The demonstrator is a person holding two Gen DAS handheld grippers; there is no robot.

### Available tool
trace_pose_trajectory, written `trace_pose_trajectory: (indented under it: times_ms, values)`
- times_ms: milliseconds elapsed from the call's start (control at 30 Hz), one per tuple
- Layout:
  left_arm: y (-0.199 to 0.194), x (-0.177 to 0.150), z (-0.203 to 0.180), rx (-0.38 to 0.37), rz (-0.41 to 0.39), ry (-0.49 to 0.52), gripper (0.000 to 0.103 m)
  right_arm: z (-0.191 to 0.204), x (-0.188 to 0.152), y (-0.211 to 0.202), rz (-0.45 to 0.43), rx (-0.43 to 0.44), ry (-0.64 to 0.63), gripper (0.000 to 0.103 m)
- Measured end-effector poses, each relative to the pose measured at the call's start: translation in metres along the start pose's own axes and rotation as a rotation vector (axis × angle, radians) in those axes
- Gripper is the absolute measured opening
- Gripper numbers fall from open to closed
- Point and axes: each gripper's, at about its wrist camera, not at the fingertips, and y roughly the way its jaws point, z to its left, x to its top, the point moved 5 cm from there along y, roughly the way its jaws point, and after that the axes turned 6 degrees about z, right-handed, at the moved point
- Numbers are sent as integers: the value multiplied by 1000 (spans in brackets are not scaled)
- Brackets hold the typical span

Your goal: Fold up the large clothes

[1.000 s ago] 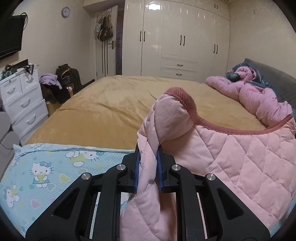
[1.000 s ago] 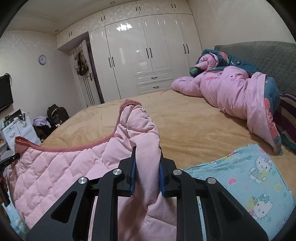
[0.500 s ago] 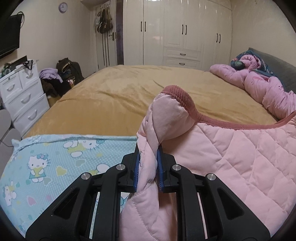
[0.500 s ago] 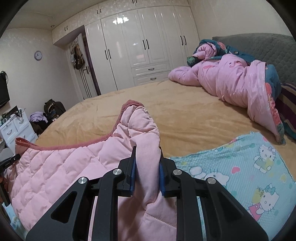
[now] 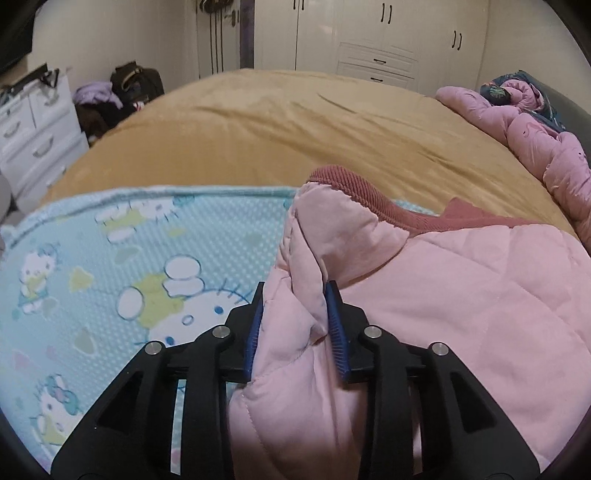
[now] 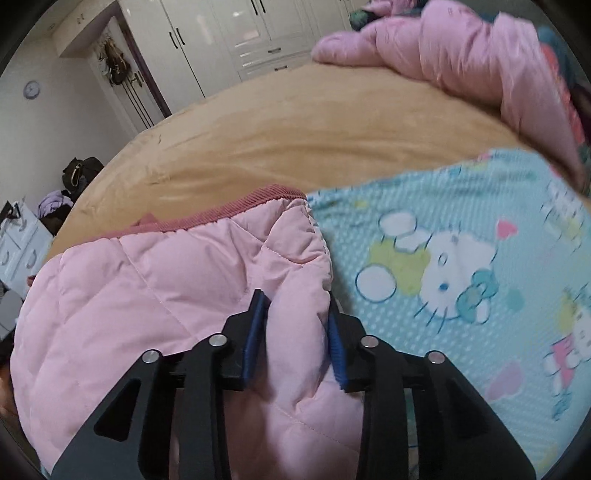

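Left wrist view: the left gripper (image 5: 295, 317) has its jaws closed on a bunched fold of the pink quilted jacket (image 5: 461, 314), the fabric pressed between the blue pads (image 5: 255, 332). The jacket spreads out to the right of the gripper, its dark-pink ribbed trim (image 5: 354, 184) running along the far edge. Under and left of it lies a light-blue cartoon-cat mat (image 5: 110, 266), spread on the mustard-yellow bed (image 5: 295, 129). A rumpled pink duvet (image 5: 535, 129) sits at the bed's right side. On the floor to the left stands a white chest of drawers (image 5: 33, 129), drawers shut, contents hidden. White wardrobes (image 5: 388, 33) line the far wall, doors shut.

Right wrist view: the right gripper (image 6: 293, 328) likewise clamps a puffed fold of the jacket (image 6: 147, 288), which extends left of it. The ribbed trim (image 6: 240, 210) borders the far edge. The mat (image 6: 461, 258) lies to the right on the bed (image 6: 295, 129), and the duvet (image 6: 461, 55) is heaped at upper right.
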Motion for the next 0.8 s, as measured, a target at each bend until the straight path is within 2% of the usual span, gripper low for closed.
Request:
trace_pose_trajectory:
  times_ms: [200, 267, 300, 333, 367, 500, 600, 700, 800]
  values:
    - [2, -6, -2, 26, 1, -3, 31, -2, -7, 7, 2, 12, 35, 39]
    - [-2, -6, 3, 31, 16, -27, 44, -2, -6, 1, 6, -7, 35, 42]
    - [-4, -7, 6, 31, 20, -38, 48, -5, -5, -6, 5, -34, 45, 53]
    - [-9, -8, 10, 33, 24, -50, 55, -11, -5, -15, -3, -70, 67, 64]
    - [-16, -10, 15, 43, 23, -60, 63, -15, -6, -27, -30, -80, 78, 81]
    - [-49, -19, 25, 74, -12, -59, 78, -4, -21, -80, -138, -71, 13, 84]
    - [-83, -26, 19, 69, -65, -42, 91, 22, -41, -112, -179, -14, -70, 86]
    - [-111, -35, 1, 32, -95, -14, 94, 56, -63, -130, -177, 47, -162, 87]
    - [-134, -50, -31, -38, -101, 31, 94, 89, -81, -132, -143, 71, -249, 87]
